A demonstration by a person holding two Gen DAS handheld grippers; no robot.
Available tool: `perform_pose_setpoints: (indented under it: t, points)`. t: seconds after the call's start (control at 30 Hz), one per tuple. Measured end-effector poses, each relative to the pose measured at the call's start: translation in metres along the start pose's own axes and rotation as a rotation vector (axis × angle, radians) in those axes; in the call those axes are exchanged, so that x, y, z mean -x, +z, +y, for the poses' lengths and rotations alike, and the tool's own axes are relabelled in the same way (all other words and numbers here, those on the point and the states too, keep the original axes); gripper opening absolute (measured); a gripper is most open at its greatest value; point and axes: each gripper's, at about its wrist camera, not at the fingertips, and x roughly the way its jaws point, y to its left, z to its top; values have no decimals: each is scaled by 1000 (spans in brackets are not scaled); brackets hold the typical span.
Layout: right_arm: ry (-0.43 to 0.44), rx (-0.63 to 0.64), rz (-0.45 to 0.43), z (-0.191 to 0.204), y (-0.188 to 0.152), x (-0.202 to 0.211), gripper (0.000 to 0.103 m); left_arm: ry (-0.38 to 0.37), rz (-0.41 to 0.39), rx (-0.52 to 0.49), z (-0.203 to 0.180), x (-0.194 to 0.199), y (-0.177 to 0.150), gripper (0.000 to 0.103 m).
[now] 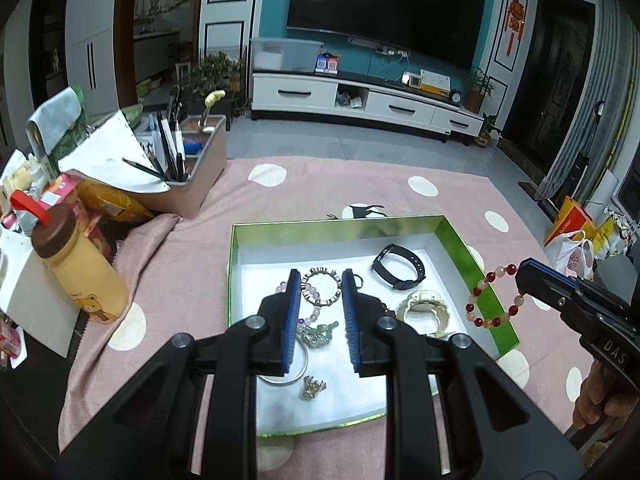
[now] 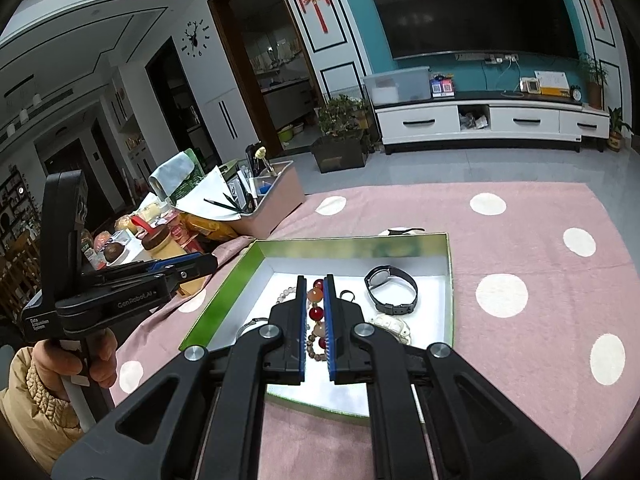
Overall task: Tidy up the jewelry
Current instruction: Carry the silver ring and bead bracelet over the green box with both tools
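Room: living room with a teal wall, a large dark television and a white low cabinet at the far side.
Surface: tabletop under a pink cloth with white dots.
Box: shallow green box with a white floor, in the middle of the cloth, near both grippers.
Box contents: black watch at the far right; cream watch just near of it; square-link bracelet at the centre; pale bead strand and a silver bangle nearer; a small metal piece nearest, too blurred to name.
Right gripper: jaws closed on the red-and-pale bead bracelet; from the left wrist view the loop hangs below the tips, over the box's right wall, clear of the floor.
Left gripper: jaws slightly parted with nothing between them, held above the box's near left part.
Hands: a hand with a tan quilted sleeve holds the left gripper's handle; fingers show on the right one.
Left clutter: yellow bear bottle with a brown cap, snack packets, and a pink organiser holding pencils, all well apart from the box.
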Motion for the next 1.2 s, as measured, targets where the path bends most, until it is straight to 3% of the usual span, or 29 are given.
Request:
perform_pose_setpoints:
  t: [0.53,0.87,1.2]
  points:
    - [47,-96,110,-14,19,-59,7,-78,175,130,38,-64,8,20]
    - [54,-144,178,-21,23,-90,7,-65,214,147,44,-81,8,20]
    - [25,-141,225,-19,33,-114,7,11,219,86,41,-89,14,20]
